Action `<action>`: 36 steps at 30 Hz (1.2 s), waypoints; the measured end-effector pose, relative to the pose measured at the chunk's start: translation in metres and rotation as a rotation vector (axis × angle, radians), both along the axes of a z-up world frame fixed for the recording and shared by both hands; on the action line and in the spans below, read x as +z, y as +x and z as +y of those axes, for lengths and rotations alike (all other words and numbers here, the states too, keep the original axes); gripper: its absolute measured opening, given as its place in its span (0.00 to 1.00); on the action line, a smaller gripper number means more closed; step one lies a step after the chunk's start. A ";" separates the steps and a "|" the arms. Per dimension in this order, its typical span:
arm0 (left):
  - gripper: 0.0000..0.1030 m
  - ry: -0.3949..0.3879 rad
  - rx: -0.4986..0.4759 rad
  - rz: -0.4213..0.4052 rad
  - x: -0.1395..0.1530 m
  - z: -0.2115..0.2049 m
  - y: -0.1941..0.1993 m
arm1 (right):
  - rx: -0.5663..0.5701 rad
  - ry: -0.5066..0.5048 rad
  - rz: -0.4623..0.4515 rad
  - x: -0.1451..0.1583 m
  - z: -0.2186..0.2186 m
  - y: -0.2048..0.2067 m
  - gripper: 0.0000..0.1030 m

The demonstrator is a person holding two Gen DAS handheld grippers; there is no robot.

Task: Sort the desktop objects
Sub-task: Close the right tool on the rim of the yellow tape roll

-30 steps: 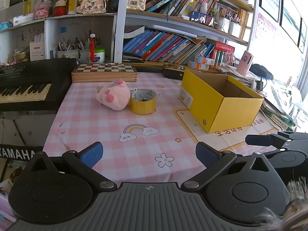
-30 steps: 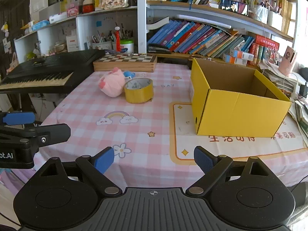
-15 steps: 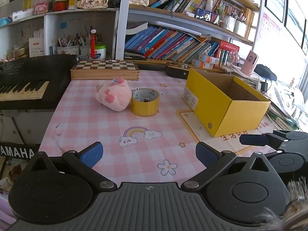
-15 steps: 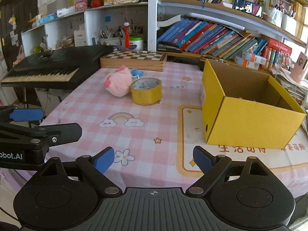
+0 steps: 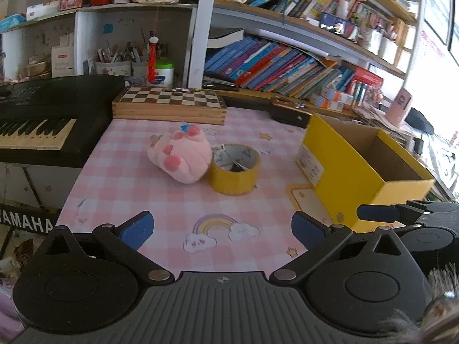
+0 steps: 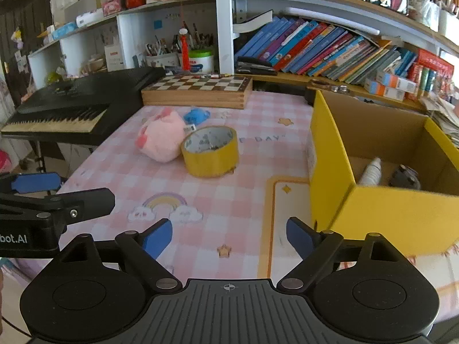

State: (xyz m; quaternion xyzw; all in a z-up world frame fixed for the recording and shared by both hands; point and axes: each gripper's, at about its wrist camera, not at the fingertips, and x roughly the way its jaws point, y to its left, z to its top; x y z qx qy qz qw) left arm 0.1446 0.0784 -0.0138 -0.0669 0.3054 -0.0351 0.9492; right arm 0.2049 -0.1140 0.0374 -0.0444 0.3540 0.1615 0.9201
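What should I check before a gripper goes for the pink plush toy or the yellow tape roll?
1. Left gripper open and holding nothing: ok.
2. Right gripper open and holding nothing: ok.
3. Pink plush toy free of the yellow tape roll: not ok, they touch.
4. Yellow box open at the top: ok.
5. Room left in the box: ok, only a white bottle and a dark object show.
6. Path over the tablecloth: ok.

A table under a pink checked cloth [image 5: 160, 200] carries a wooden chessboard box [image 5: 169, 107], a pink plush paw [image 5: 182, 154] touching a yellow tape roll [image 5: 233, 172], a small blue toy [image 6: 196, 115], and an open yellow cardboard box [image 6: 381, 215].
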 end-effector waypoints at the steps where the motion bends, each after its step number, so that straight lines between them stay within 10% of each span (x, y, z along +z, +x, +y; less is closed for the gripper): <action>1: 1.00 0.000 0.007 0.000 0.000 0.000 0.005 | 0.003 0.000 -0.002 0.000 0.000 0.005 0.83; 36: 1.00 0.015 0.247 0.176 -0.051 0.017 0.200 | 0.213 -0.041 0.026 -0.038 0.054 0.132 0.92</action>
